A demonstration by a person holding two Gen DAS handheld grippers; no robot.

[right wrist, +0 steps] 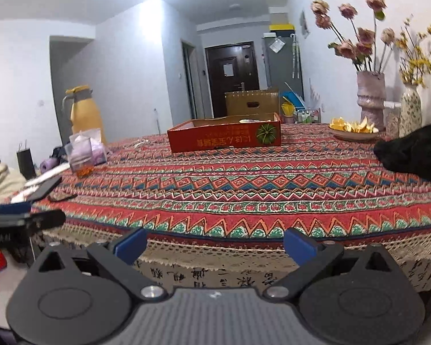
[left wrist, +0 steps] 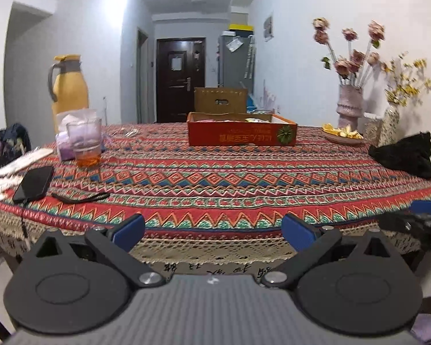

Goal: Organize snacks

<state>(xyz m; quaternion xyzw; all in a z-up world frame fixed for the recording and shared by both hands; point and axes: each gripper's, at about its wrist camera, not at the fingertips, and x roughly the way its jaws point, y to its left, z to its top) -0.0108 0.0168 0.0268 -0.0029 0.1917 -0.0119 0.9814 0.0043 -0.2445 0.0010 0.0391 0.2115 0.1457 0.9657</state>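
Patterned tablecloth (left wrist: 215,184), glass (left wrist: 84,143), phone (left wrist: 34,184)

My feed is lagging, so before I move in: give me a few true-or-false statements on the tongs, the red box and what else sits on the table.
1. Both tongs are open with nothing between them. True: left tongs, right tongs.
2. The red box is closed with a lid. False: its top is open.
3. The plate of orange peels is right of the box. True.
4. The glass lies tipped over. False: it stands upright.
5. The black phone sits inside the box. False: it lies on the tablecloth, near left.
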